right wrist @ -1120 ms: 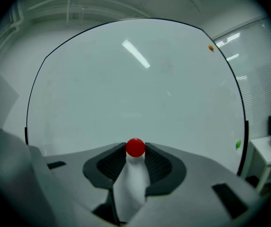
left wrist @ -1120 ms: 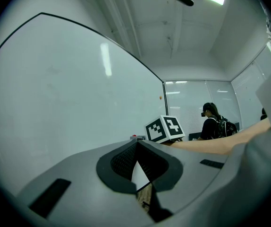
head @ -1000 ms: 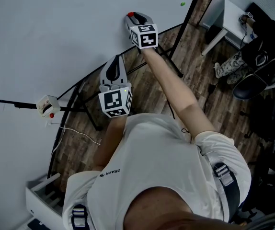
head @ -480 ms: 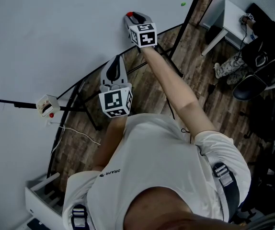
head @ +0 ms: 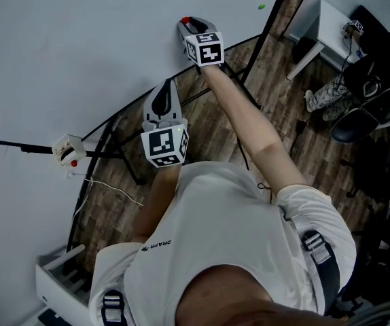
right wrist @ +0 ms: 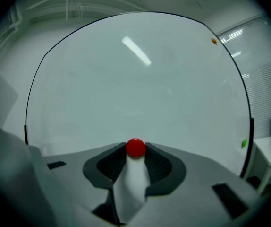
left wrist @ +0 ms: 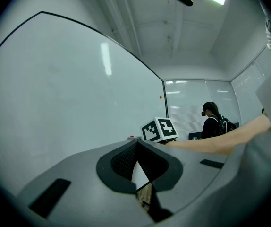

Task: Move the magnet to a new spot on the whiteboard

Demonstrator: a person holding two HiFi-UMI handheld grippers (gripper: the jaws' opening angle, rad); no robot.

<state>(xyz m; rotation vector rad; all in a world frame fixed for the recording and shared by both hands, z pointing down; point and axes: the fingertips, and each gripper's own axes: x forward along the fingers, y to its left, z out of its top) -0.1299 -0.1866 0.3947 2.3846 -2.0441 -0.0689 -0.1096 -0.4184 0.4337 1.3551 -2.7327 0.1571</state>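
Magnet sits pinched against the whiteboard by the right gripper, arm stretched straight out. Left gripper hangs at its 7 o'clock, elbow bent, jaws closed on nothing.

Hardly anything differs, and only by a hair. In the head view the cube on the right gripper now sits a touch further right and higher than a second ago, and the forearm behind it has drifted with it. The left gripper shows a shade lower and further right. The green dot near the whiteboard edge and the white table have also slid slightly rightward, as has the rest of that side of the frame.
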